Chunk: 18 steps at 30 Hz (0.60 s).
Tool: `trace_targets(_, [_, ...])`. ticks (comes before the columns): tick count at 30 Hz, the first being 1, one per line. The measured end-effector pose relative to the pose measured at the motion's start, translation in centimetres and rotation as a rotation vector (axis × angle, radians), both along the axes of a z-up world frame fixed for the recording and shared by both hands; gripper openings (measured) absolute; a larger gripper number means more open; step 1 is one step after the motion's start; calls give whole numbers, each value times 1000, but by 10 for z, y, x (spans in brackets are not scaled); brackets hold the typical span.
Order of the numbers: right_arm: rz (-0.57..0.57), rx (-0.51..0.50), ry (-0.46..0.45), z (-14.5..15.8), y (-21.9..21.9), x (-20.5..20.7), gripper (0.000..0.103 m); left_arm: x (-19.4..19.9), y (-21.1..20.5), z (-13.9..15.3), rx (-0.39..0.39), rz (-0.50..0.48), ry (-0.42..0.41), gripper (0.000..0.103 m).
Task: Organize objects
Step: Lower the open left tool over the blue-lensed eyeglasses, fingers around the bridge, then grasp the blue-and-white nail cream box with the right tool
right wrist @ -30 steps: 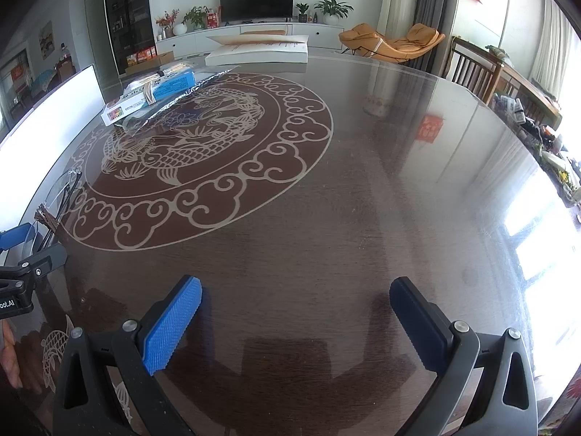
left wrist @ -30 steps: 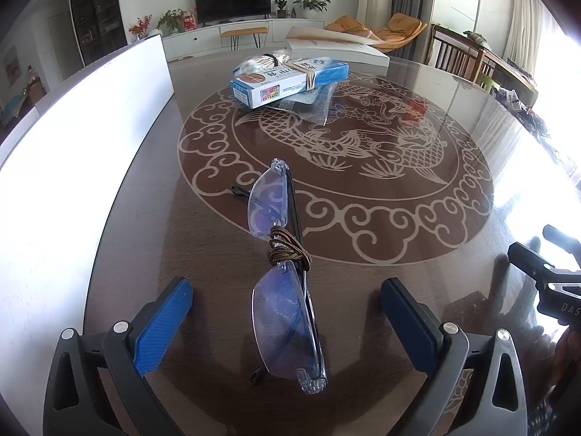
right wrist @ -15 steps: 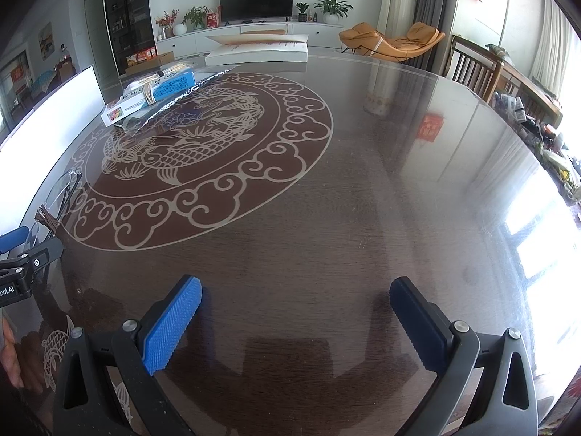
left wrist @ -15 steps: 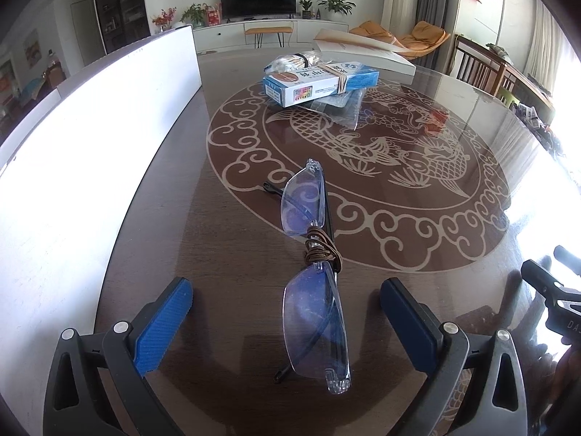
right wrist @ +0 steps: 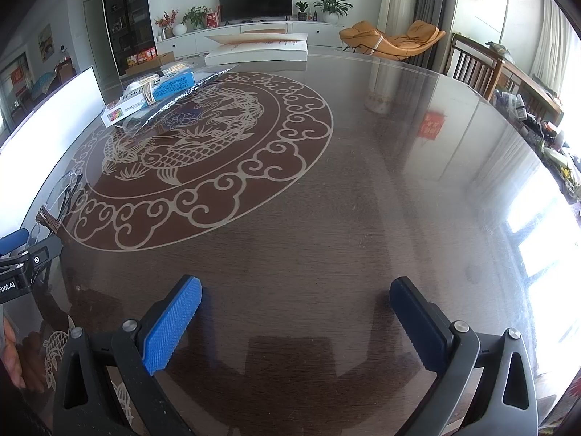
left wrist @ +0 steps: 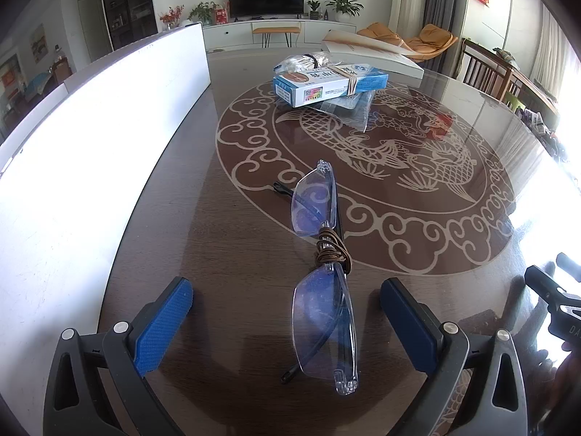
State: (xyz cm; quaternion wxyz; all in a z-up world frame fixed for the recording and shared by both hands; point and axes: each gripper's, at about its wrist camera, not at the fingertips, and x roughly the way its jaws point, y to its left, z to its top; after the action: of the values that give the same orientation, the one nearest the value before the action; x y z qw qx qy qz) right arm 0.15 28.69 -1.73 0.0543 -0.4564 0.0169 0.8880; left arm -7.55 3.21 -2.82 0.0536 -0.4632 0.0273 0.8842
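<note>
A pair of folded rimless glasses with a brown cord wound round the bridge lies on the dark patterned table. My left gripper is open, its blue pads on either side of the near lens without touching it. The glasses also show at the far left of the right wrist view. My right gripper is open and empty over bare table. A blue and white box bound with a rubber band lies on a clear plastic bag further back.
A long white board stands along the table's left side. A large white flat box lies at the far edge. The right gripper's body shows at the right edge of the left wrist view. Chairs stand at the right.
My left gripper has swung to the right, so the glasses sit more centred between its pads. The right gripper has not moved.
</note>
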Motion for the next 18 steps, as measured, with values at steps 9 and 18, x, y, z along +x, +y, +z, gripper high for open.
trace_targets(9, [391, 155, 38, 42, -50, -85, 103, 0, 0, 0, 0, 0, 0, 103])
trace_targets(18, [907, 542, -49, 51, -168, -203, 102, 1, 0, 0, 0, 0, 0, 103])
